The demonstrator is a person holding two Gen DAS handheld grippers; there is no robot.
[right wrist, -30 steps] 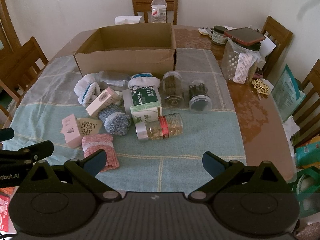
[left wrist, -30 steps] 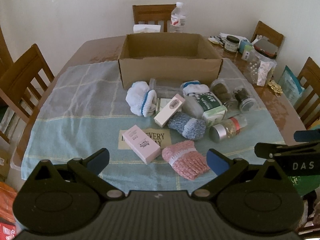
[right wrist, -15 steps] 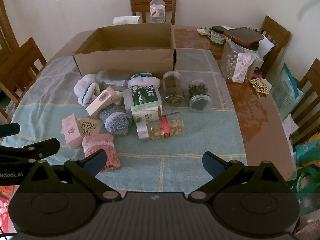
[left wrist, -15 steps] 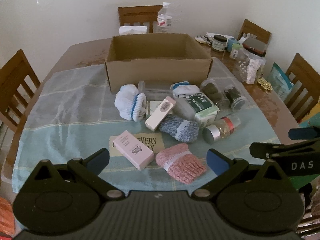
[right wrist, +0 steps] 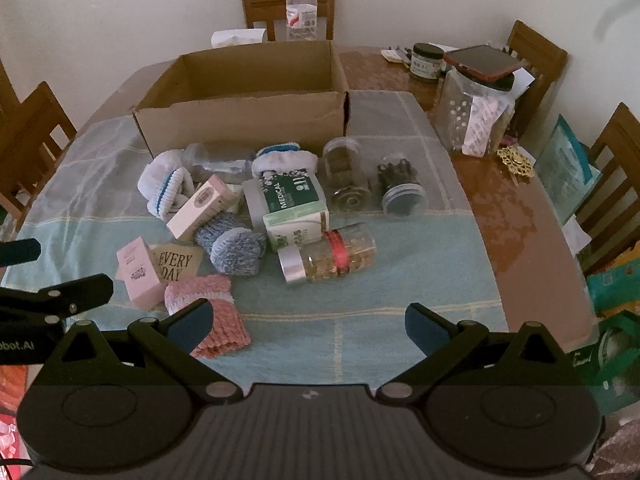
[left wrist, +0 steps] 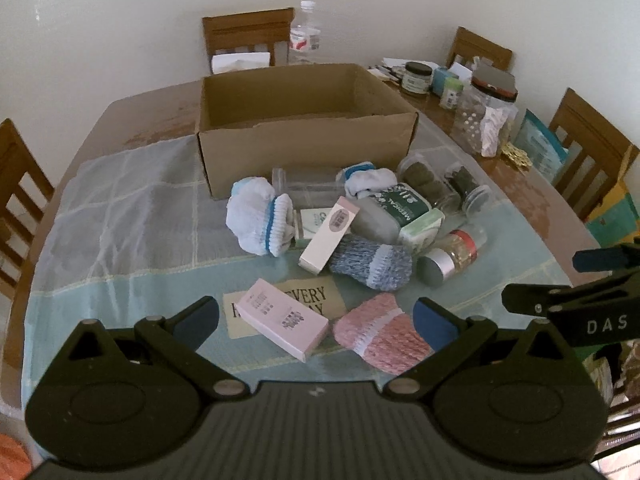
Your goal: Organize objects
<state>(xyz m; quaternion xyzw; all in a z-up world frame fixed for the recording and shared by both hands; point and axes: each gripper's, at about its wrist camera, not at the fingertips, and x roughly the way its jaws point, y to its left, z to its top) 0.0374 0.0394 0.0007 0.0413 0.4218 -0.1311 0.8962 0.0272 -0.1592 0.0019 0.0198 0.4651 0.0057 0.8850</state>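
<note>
An open cardboard box stands at the back of the cloth. In front of it lies a pile: a white sock roll, a blue knit sock, a pink knit sock, a pink carton, a long pink carton, a green medical box, a pill jar and two clear jars. My left gripper is open and empty, just short of the pink carton. My right gripper is open and empty above the cloth.
A water bottle and tissues stand behind the box. A big clear jar with a phone on top and small pots crowd the table's right side. Wooden chairs ring the table.
The left gripper has shifted to the left and a little nearer the pile. The right gripper has edged forward. Both jaws stay open.
</note>
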